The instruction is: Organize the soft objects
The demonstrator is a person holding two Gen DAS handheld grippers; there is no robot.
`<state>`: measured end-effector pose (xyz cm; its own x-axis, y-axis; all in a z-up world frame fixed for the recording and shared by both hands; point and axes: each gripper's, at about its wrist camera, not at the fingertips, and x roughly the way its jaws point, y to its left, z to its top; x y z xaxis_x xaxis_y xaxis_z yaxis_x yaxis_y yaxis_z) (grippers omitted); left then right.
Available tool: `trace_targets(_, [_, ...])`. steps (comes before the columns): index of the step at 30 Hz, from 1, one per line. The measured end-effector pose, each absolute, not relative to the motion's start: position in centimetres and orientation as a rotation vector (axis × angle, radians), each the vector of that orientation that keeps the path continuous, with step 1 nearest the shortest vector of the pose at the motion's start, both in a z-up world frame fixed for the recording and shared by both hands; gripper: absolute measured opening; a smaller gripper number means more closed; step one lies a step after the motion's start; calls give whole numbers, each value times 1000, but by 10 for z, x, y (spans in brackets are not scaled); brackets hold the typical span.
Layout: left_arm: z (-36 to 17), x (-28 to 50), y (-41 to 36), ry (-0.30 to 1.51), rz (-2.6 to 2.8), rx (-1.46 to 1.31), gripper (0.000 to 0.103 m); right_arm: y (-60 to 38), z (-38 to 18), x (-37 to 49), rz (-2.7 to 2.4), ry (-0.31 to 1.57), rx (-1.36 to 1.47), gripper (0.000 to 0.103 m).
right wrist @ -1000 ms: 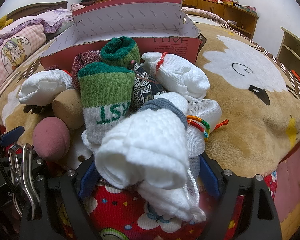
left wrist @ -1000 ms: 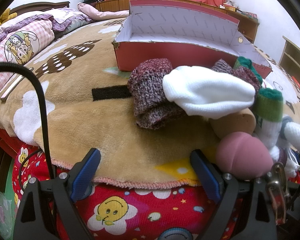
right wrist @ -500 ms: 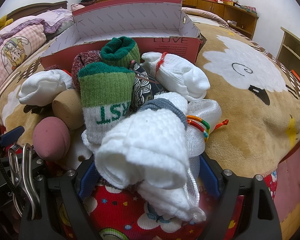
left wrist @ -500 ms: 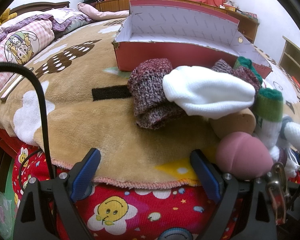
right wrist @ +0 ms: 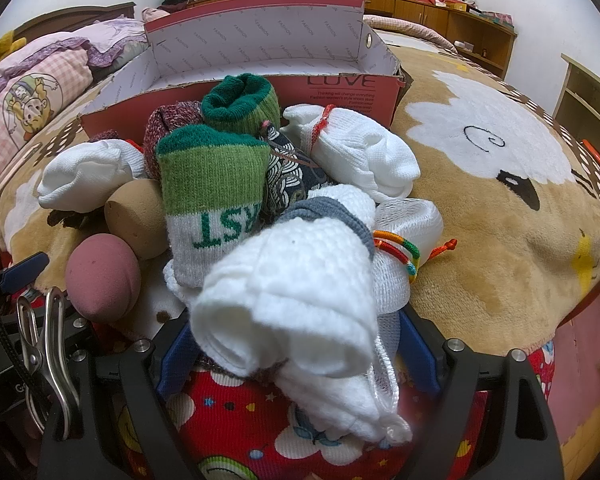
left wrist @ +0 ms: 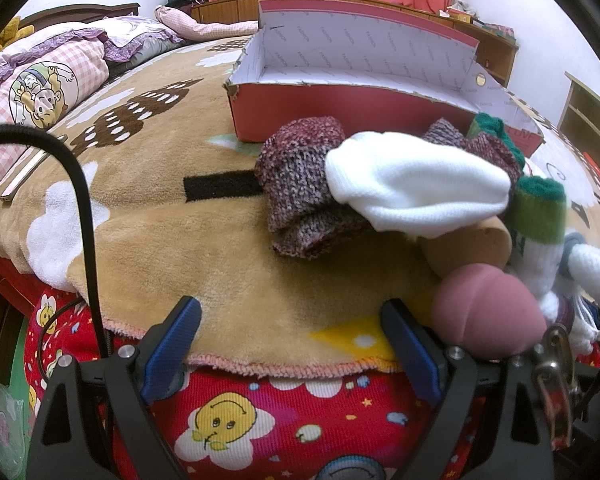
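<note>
The left tool (left wrist: 290,338) sits at the lower centre of the left wrist view with its blue-padded fingers (left wrist: 172,346) set wide apart and nothing between them, poised over the edge of the tan blanket (left wrist: 160,240) that covers the bed. The right tool (right wrist: 296,350) occupies the bottom of the right wrist view; its jaws stand on either side of a white waffle-knit sock roll (right wrist: 296,292), and contact with the roll cannot be confirmed because the roll hides the pads. The soft objects form one pile at the blanket's near edge, in front of the open red box (right wrist: 340,88) in the upper centre of the frame. The pile comprises a green-and-white sock roll (right wrist: 212,196) at centre, a second green roll (right wrist: 240,104) behind it, a maroon knit bundle (left wrist: 300,184) at centre right of the left view, a smooth white sock roll (left wrist: 412,188) lying on that bundle, a white bundle tied with red thread (right wrist: 360,152), a tan sponge (right wrist: 134,220) and a pink sponge (right wrist: 102,278) at lower left. The box interior shows no items. A pink checked pillow (left wrist: 40,92) lies at the upper left.
</note>
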<state>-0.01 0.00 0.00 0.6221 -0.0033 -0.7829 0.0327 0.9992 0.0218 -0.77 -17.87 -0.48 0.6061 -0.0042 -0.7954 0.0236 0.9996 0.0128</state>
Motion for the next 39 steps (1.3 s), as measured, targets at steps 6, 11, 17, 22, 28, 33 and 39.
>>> trace_targets(6, [0, 0, 0, 899, -20, 35, 94, -179, -5, -8, -16, 919, 23, 88])
trace_targets(11, [0, 0, 0, 899, -20, 35, 94, -178, -5, -8, -16, 919, 23, 88])
trace_targets(17, [0, 0, 0, 900, -20, 36, 94, -178, -5, -8, -16, 920, 23, 88])
trace_targets(22, [1, 0, 0, 906, -33, 48, 94, -175, -4, -9, -12, 923, 24, 88])
trace_targets(28, [8, 4, 4, 920, -76, 68, 94, -181, 2, -10, 26, 949, 29, 88])
trace_targets(33, [14, -1, 5, 912, -107, 91, 94, -180, 7, -10, 66, 953, 30, 88])
trace_targets(39, [25, -10, 13, 905, -154, 67, 94, -182, 21, -18, 108, 915, 28, 88])
